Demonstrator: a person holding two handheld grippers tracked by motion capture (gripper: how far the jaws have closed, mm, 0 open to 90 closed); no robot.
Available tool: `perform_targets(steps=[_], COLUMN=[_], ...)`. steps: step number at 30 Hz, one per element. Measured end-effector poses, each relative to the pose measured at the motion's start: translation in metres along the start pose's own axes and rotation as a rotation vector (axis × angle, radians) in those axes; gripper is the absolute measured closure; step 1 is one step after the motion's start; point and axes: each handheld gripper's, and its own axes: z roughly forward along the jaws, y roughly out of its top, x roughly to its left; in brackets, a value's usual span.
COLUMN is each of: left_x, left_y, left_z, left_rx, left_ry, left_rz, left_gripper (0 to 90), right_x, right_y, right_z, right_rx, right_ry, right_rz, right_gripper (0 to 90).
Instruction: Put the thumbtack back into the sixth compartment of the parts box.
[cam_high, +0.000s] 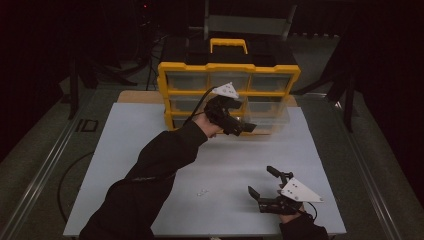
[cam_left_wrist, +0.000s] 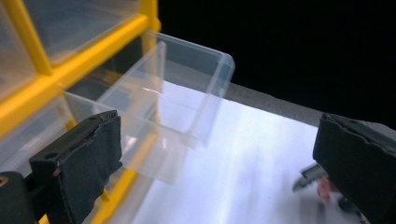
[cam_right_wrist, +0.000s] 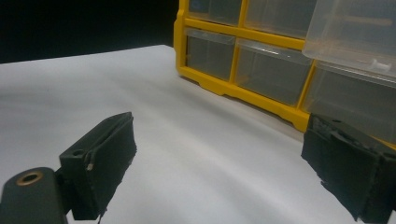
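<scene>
A yellow organiser (cam_high: 228, 68) with clear drawers stands at the back of the white table (cam_high: 125, 150). One clear drawer (cam_high: 270, 116) is pulled out of its middle row at the right, and it looks empty (cam_left_wrist: 187, 98). My left gripper (cam_high: 242, 127) hovers open just in front of that drawer, its left pad (cam_left_wrist: 88, 154) close to the drawer's near wall without gripping it. My right gripper (cam_high: 262, 181) rests open near the table's front right with nothing between its pads (cam_right_wrist: 107, 154). In the right gripper view the organiser (cam_right_wrist: 243, 93) lies ahead, with the pulled-out drawer (cam_right_wrist: 355, 37) at top right.
A few small pale bits (cam_high: 202, 191) lie on the table in front of the person's left sleeve (cam_high: 150, 175). A black case with a yellow handle (cam_high: 228, 45) sits behind the organiser. Dark floor surrounds the table.
</scene>
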Motion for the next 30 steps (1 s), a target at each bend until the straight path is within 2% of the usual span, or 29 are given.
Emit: perform_targets(steps=[7,13,14,18,23,25,26,30], left_x=[-0.005,-0.011,-0.014,-0.019,-0.021,-0.021,-0.021,-0.022], left_y=[-0.012,-0.023,-0.029,-0.038,-0.050,-0.050,-0.058,-0.068], left_z=[-0.007,-0.012,-0.016,-0.021,-0.029,-0.029,-0.034,-0.038], left_rx=[-0.016,0.011,0.013,0.036,0.042,0.042,0.046,0.052], left_ry=[-0.026,-0.023,-0.041,-0.059,-0.057,-0.057,-0.073,-0.090], left_rz=[-0.009,0.000,-0.008,-0.002,0.001,0.001,0.002,0.009], left_gripper=[1.7,0.8,0.1,0.1,0.1,0.1,0.1,0.1], right_x=[0.000,0.000,0.000,0.000,0.000,0.000,-0.001,0.000], right_y=[0.000,0.000,0.000,0.000,0.000,0.000,0.000,0.000], right_z=[0.000,0.001,0.001,0.001,0.001,0.000,0.001,0.002], right_rx=[0.001,0.003,0.002,0.004,0.004,0.002,0.003,0.006], right_ry=[-0.001,0.001,0.000,0.000,-0.004,-0.003,-0.005,-0.001], right_rz=[-0.004,-0.004,-0.003,-0.001,-0.007,-0.005,-0.001,-0.011], right_gripper=[9.6,9.6,9.6,9.6,9.6,9.6,9.6,9.6])
